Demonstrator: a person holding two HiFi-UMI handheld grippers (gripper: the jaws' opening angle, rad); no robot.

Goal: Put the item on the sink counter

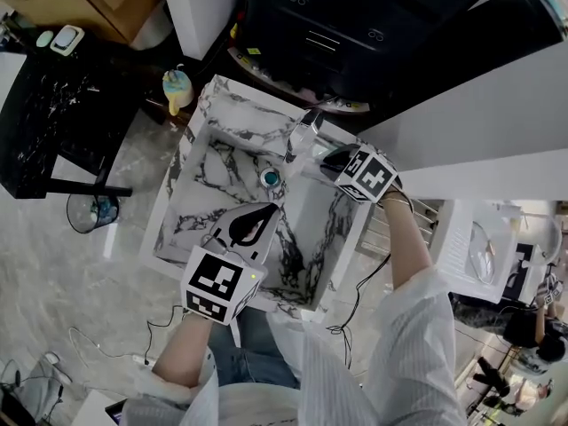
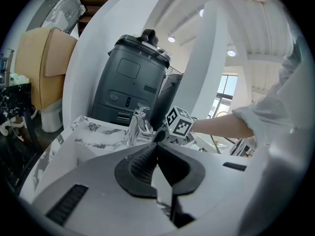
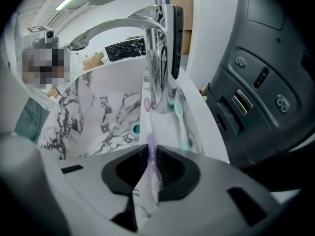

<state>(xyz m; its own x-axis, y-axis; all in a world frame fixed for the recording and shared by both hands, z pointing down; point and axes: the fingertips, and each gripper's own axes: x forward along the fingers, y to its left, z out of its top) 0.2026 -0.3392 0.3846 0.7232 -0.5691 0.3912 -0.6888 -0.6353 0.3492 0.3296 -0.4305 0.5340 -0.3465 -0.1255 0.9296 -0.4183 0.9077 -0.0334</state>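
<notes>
A purple toothbrush (image 3: pixel 150 144) runs forward between the pads of my right gripper (image 3: pixel 150 154), its head (image 3: pixel 146 103) down by the foot of the chrome faucet (image 3: pixel 160 58). The pads press on its handle. A green toothbrush (image 3: pixel 179 117) lies on the white counter strip (image 3: pixel 194 132) beside the faucet. In the head view my right gripper (image 1: pixel 324 156) is at the sink's back rim, next to the faucet (image 1: pixel 302 136). My left gripper (image 1: pixel 257 220) hovers over the marble basin (image 1: pixel 213 162), shut and empty (image 2: pixel 156 149).
The basin has a teal drain (image 1: pixel 271 178). A black appliance (image 1: pixel 337 25) stands right behind the sink. On the floor to the left are a yellow and blue bottle (image 1: pixel 177 87), a wire bin (image 1: pixel 93 211) and a black marble table (image 1: pixel 44 122).
</notes>
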